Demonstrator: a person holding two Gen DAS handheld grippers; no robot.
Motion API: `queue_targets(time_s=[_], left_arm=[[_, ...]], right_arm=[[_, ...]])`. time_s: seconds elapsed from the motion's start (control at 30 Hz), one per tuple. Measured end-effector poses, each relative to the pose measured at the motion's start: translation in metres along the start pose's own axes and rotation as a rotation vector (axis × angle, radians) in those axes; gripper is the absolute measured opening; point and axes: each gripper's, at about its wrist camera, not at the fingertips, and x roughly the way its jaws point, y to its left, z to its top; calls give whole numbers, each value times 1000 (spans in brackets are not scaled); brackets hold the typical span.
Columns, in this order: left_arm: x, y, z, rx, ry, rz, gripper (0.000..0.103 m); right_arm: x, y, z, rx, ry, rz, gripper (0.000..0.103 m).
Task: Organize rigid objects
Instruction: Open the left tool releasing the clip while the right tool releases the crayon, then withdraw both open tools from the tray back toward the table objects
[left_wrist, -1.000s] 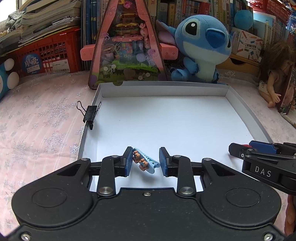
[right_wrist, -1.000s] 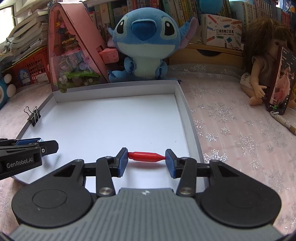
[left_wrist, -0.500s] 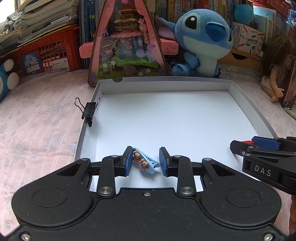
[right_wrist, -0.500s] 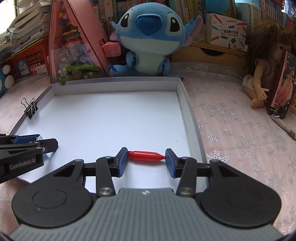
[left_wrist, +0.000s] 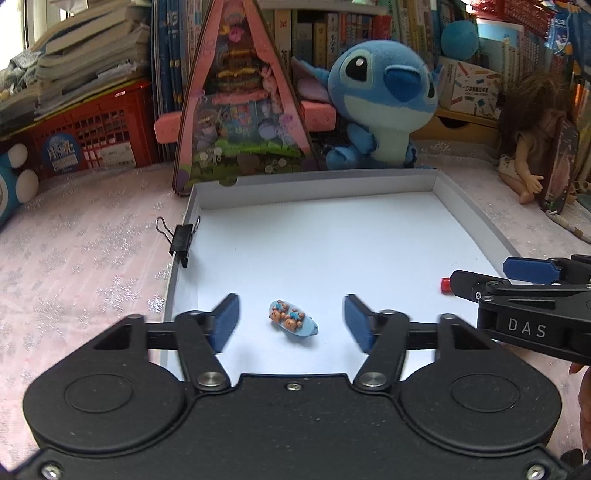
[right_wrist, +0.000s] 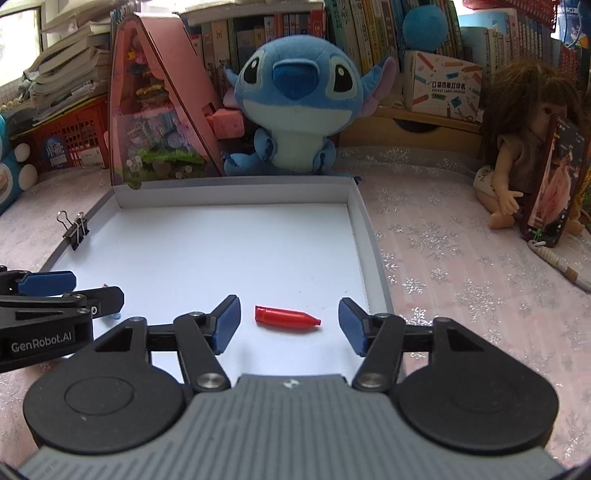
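Surface: a pink cloth with silver snowflakes is covering the tabletop, and a shallow white tray is lying on it.
Tray edge: a black binder clip is gripping the left wall.
Left gripper: its jaws are opening — the blue hair clip with small bears is lying flat on the tray floor between the pads, touching neither.
Right gripper: its jaws are opening too, and the red bullet-shaped cap is resting on the tray floor between them, free of both pads (near the tray's right wall).
Room: a blue plush toy is sitting behind the tray beside a pink triangular toy box; a doll is leaning at the right — bookshelves are filling the back.
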Motion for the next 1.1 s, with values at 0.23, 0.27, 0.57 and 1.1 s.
queue_targets(time_s=[0.23,0.27,0.57,1.1], left_arm=[[-36,1,-11,34,-55,-12,84],[-40,1,-13,35,-60,-16,84],[-80,5,-34,32,-105,-48,89],[-131,21,-92,18,-168,-109,95]], right_arm=[[-34,0,-9,-29,-77,3,85],[-38,0,-10,-28,-83,5,86],[-77,1,-29,-44,-156,32,90],[-131,-3,-83,-84,-241,40,96]])
